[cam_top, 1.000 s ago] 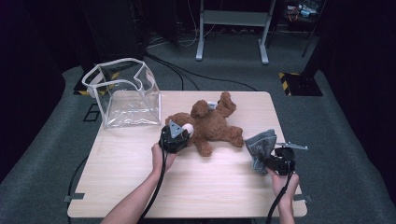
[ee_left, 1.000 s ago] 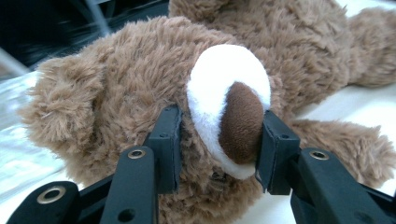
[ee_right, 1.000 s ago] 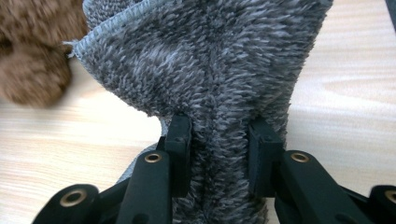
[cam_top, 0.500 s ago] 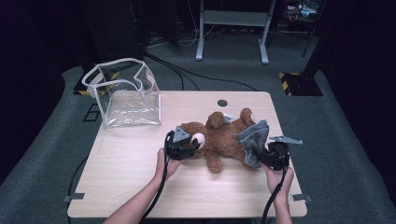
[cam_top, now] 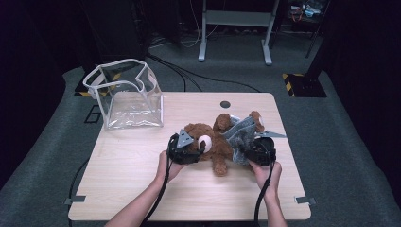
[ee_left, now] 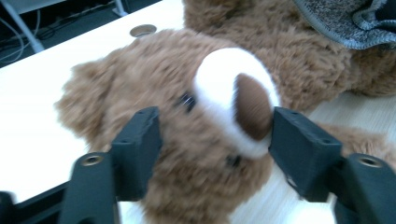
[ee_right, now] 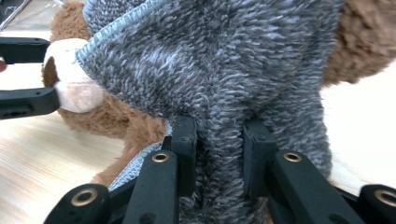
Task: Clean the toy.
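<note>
Hidden: most of the teddy bear's (cam_top: 213, 144) body under the grey knitted garment (cam_top: 240, 137) in the high view; eyes only dark smudges in the left gripper view; lower face cut off behind the black jaws there.
Cut off: garment's far end out of frame at top right of the left gripper view (ee_left: 345, 21); bear's legs out of frame in both gripper views.
Hard to make out: which part of the garment is which; left gripper view slightly blurred.
Teddy bear: lying on the table (cam_top: 142, 189), right of centre, nearer the far edge than the near one; head toward the left, white muzzle (ee_left: 233, 98) with brown nose facing up.
Left gripper (cam_top: 189, 149): jaws spread on either side of the head, just been opening; right-hand pad just touching the muzzle, left-hand pad at the fur without pressing in.
Right gripper (cam_top: 253, 151): jaws pressed together on a fold of the garment (ee_right: 219, 140), knit bunched between the pads; cloth draped over the bear's body.
Bag: clear plastic bag (cam_top: 127, 97) with white trim, standing open at the far left corner of the table, well apart from the bear; nothing visible inside.
Table: round cable hole (cam_top: 225, 104) near the far edge.
</note>
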`<state>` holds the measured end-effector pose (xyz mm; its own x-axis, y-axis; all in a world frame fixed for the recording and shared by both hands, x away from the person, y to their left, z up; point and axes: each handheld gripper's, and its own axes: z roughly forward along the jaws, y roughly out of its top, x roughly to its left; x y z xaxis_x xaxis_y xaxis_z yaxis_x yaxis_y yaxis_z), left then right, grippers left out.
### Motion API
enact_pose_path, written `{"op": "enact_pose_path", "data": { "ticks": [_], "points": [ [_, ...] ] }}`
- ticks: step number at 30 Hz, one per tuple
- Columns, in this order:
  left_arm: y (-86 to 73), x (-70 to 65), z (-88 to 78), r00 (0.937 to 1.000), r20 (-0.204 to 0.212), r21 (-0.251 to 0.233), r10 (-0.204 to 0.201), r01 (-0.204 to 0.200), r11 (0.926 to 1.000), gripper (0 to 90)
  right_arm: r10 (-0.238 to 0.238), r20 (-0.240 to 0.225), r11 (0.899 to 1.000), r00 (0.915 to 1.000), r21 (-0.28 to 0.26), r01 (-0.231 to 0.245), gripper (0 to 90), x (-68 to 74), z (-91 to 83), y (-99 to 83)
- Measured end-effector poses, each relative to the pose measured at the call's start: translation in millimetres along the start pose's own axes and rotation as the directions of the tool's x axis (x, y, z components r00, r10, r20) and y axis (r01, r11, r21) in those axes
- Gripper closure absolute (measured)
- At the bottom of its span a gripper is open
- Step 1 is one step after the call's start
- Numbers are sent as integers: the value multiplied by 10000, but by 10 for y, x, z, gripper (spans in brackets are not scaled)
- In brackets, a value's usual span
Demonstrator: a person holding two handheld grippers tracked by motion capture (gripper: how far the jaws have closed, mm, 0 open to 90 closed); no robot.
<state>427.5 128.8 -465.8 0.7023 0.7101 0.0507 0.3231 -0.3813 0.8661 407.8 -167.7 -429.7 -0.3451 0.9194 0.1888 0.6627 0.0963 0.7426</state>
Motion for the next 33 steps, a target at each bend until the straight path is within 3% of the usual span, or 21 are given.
{"op": "enact_pose_path", "data": {
  "ticks": [4, 6, 12, 15, 18, 23, 27, 32, 33],
  "points": [
    [-141, 94, -91, 9997, -159, 180, -196, 199, 9996, 250, -154, -14, 9999, 9999, -6, 154, 710, 69, 0, -5],
    [-222, 132, -96, 9992, -155, 345, -379, 384, 9987, 249, -263, -54, 9997, 9996, 10, 263, 710, 105, -1, 3],
    [-405, 164, -53, 9994, 81, 1050, -350, 340, 9939, 281, -791, -288, 9968, 9964, 31, 793, 710, 261, 6, 41],
    [-460, 178, -39, 9991, 272, 1257, -332, 295, 9916, 324, -999, -440, 9949, 9940, 90, 1003, 709, 356, 23, 64],
    [-498, 189, -18, 9984, 289, 1276, -486, 445, 9908, 379, -1346, -604, 9906, 9891, 146, 1357, 708, 481, 64, 104],
    [-545, 222, 40, 9980, 234, 1440, -594, 554, 9880, 461, -1519, -790, 9881, 9852, 140, 1534, 700, 648, 125, 183],
    [-601, 289, 86, 9932, 626, 1564, -977, 870, 9839, 589, -1797, -915, 9831, 9795, 177, 1820, 700, 761, 191, 270],
    [-648, 332, 133, 9875, 933, 1569, -1269, 1113, 9813, 722, -1827, -934, 9819, 9787, 339, 1865, 700, 884, 313, 349],
    [-649, 325, 133, 9881, 913, 1396, -1236, 1102, 9840, 737, -1814, -909, 9821, 9792, 352, 1852, 700, 896, 334, 356]
  ]
}}
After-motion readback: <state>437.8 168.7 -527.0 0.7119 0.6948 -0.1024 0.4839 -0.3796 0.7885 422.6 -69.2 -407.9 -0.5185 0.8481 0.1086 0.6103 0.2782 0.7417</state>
